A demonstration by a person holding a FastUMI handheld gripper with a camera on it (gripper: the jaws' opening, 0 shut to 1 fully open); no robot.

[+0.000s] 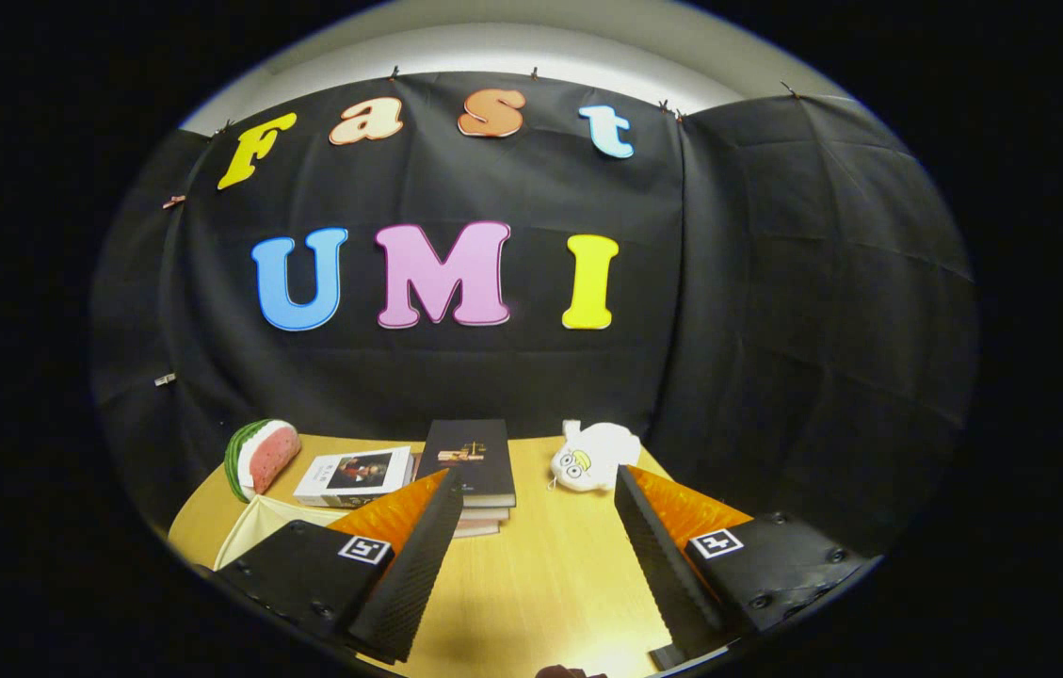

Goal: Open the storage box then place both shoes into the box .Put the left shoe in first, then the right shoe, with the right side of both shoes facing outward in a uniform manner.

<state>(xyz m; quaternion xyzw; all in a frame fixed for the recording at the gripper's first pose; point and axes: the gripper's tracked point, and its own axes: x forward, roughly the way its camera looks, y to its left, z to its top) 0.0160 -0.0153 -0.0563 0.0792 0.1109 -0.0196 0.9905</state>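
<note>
Gripper: the gripper (pixel 536 556) is held up over a wooden table (pixel 540 584), looking forward and slightly down; its fingers stand spread wide, released, with bare tabletop between them and nothing in their grasp.
Beyond the left finger: a stack of books (pixel 473 466) with a dark cover on top, and just beside it a white-covered book (pixel 354 476) lying flat.
Further out past the left finger: a watermelon-slice toy (pixel 258 457) at the far corner of the table.
Beside the left finger, outward: a pale edge of cloth or plastic (pixel 258 527), partly hidden by the finger mount; what it is cannot be told.
Beyond the right finger: a small white plush toy (pixel 592 457) with big eyes, near the table's far edge.
Task's things: no storage box or shoe can be made out among the things ahead of the fingers, so where they lie, and whether the box is open or shut, cannot be told.
Stage: unsettled; this raised, empty-handed pose would fit either an approach or a withdrawal.
Risk, judged: the fingers point at bystander things, so a blind reach ahead could knock the books or plush toy; shoe order and facing cannot be checked from this pose.
</note>
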